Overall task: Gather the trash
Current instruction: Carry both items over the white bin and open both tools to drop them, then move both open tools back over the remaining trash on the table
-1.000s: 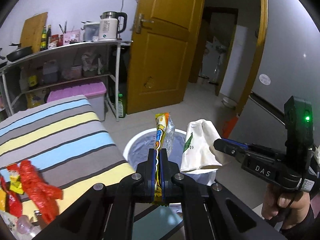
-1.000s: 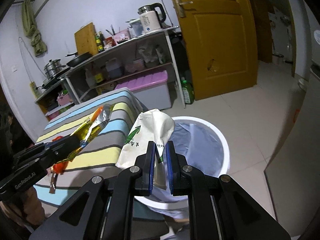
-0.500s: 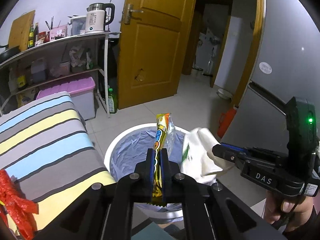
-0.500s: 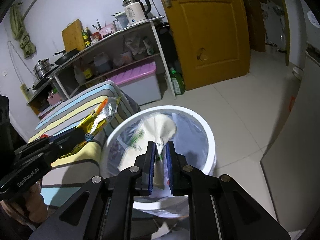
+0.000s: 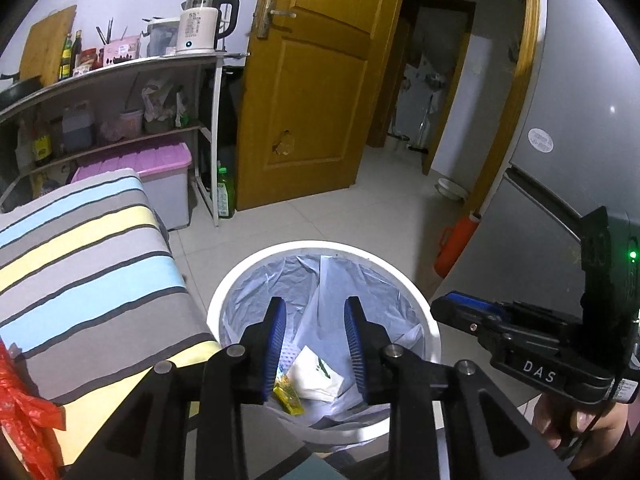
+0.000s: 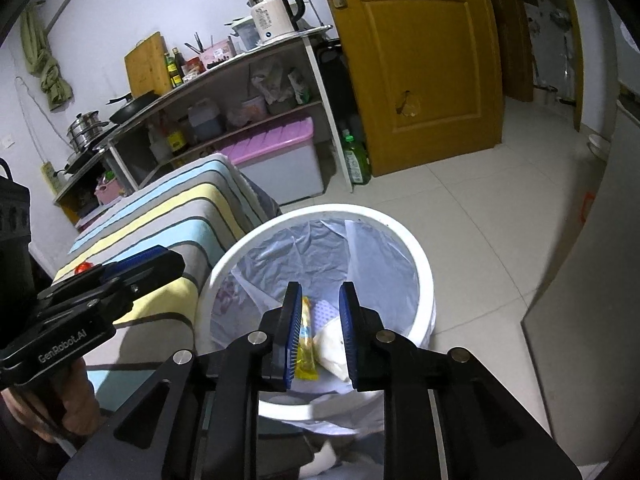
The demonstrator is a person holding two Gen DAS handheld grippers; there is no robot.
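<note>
A white trash bin [image 5: 404,280] lined with a pale blue bag stands on the floor beside the striped table; it also shows in the right wrist view [image 6: 416,252]. Inside lie a yellow snack wrapper [image 5: 287,399] and a white paper bag [image 5: 318,374]; both also show in the right wrist view, the wrapper [image 6: 306,340] and the paper bag [image 6: 332,344]. My left gripper [image 5: 315,344] is open and empty above the bin. My right gripper [image 6: 320,332] is open and empty above the bin.
The striped table [image 5: 80,264] sits left of the bin, with red plastic trash [image 5: 24,412] at its near corner. A metal shelf [image 5: 120,72] with a kettle, a pink-lidded box [image 5: 152,164], a wooden door [image 5: 312,80] and a grey fridge [image 5: 560,200] surround the floor.
Both grippers opened. The yellow wrapper dropped from my left gripper and the white paper bag from my right gripper into the bin.
</note>
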